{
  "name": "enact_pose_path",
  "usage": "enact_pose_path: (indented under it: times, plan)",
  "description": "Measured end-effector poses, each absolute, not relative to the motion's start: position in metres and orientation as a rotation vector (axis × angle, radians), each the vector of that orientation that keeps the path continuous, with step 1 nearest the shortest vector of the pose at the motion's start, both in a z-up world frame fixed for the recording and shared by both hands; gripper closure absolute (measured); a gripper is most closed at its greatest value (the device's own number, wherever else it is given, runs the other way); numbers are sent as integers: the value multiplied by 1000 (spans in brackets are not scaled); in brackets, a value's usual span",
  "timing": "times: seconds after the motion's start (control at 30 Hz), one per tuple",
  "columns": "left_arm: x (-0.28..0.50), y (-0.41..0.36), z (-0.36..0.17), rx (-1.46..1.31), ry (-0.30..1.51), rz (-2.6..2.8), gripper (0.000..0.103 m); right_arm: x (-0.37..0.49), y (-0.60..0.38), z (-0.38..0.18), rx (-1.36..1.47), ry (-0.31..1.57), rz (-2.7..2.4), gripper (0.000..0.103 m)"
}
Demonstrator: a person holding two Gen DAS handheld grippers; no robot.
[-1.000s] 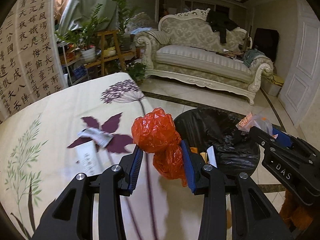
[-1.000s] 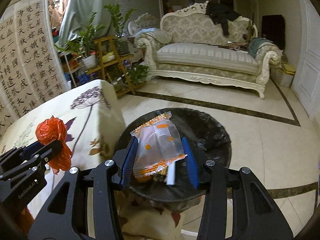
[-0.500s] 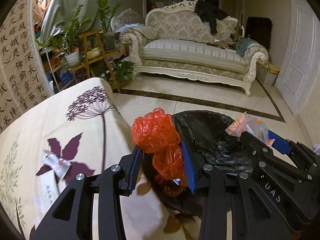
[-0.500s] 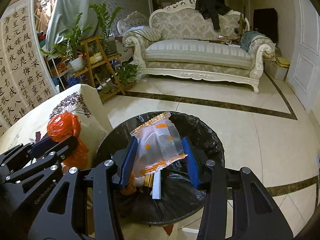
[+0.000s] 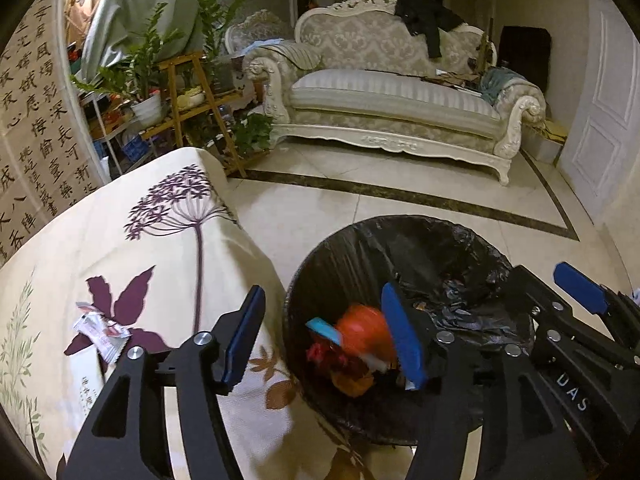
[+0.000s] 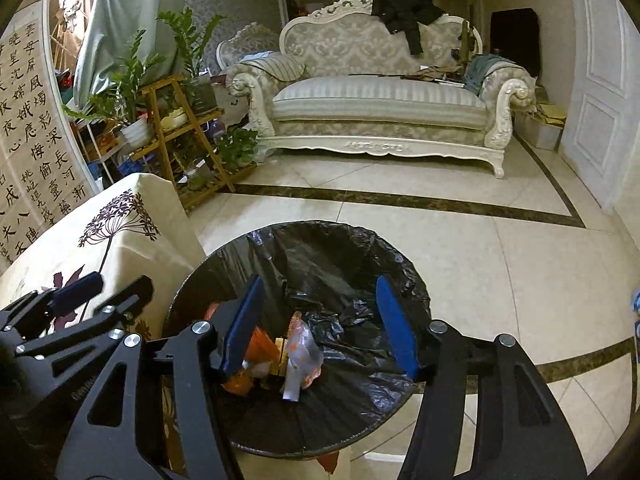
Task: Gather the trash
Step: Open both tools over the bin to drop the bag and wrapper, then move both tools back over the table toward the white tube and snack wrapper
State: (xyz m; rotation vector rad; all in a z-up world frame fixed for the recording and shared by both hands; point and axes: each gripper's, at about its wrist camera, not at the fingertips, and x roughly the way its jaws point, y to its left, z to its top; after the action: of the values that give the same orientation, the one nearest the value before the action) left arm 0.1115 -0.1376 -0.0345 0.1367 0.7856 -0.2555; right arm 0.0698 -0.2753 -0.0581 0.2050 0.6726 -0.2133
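Left gripper [image 5: 322,336]: black two-finger tool with blue pads, jaws spread wide and empty, one finger over the table edge and the other over the bin mouth. Right gripper [image 6: 318,326]: same build, jaws likewise spread and empty, poised above the bin opening; in the left wrist view it shows at the right edge, just beside the left gripper. Round waste bin lined with a crinkled black plastic bag [image 5: 432,248]: stands on the floor directly against the table's near corner. Crumpled orange-red plastic bag [image 5: 362,334]: blurred, inside the bin mouth between the left gripper's fingers, touching neither pad; beside it a small light-blue scrap [image 5: 324,330] and darker red and orange litter lower in the bin. Clear plastic wrapper with orange print [image 6: 300,354]: lies in the bin among orange and white scraps, between the right gripper's fingers and clear of both. Small white crumpled sachet with red markings [image 5: 100,330]: rests on the table, on a purple leaf motif, well left of the left gripper. Table under a cream cloth printed with purple flowers and green sprigs [image 5: 132,248]. Glossy beige tiled floor with a dark inlay border [image 6: 440,236]. Ornate cream sofa with carved white frame [image 6: 384,108], a black garment [image 6: 404,12] draped over its back. Wooden plant stand with potted green plants [image 6: 176,116]. Calligraphy hanging with black characters [image 6: 36,152] at the left.
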Motion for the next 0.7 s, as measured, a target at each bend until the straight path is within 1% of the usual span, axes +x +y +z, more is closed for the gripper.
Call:
enact_pose_path:
  times: [0.1,0.17,0.47,0.7]
  plan:
    - [107,-128,-30,126,785,-237,39,66,-272,-56,201,672,-215,46]
    - [103,-121,-27,121,782,-227,34,64,-270,-55,203,671,-209,46]
    - [83,-74,-18,101,768,-133,33,54,-241,-47,198,666,-143,45]
    - [71,-30,-22,71,775,-29,33,48,-213,-43,185,668,-80,45]
